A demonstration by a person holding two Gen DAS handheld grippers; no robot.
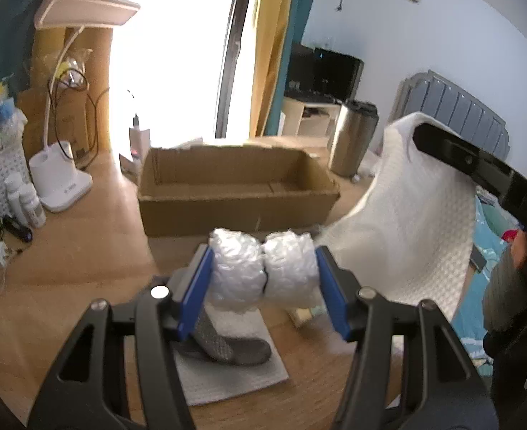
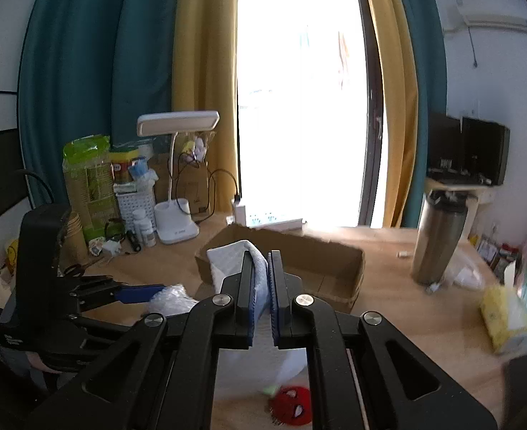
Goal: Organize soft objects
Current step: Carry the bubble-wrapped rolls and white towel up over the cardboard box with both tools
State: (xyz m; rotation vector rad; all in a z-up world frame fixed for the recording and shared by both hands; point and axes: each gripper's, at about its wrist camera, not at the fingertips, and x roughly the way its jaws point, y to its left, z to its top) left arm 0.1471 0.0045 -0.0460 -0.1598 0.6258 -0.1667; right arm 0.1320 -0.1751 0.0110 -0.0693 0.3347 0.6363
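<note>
My left gripper (image 1: 263, 268) is shut on a wad of clear bubble wrap (image 1: 261, 268), squeezed between its blue pads and held above the wooden table just in front of an open cardboard box (image 1: 238, 211). My right gripper (image 2: 261, 279) is shut on a white textured cloth (image 2: 227, 254), which hangs from it at the right of the left wrist view (image 1: 407, 222). A grey sock (image 1: 234, 347) lies on a white cloth pad (image 1: 227, 376) under the left gripper. A red spider-face plush (image 2: 294, 406) lies below the right gripper.
A white desk lamp (image 1: 62, 182), bottles (image 1: 27, 200), scissors and packets crowd the table's left side. A steel tumbler (image 2: 439, 236) stands right of the box. A yellow soft item (image 2: 500, 315) lies at the far right table edge.
</note>
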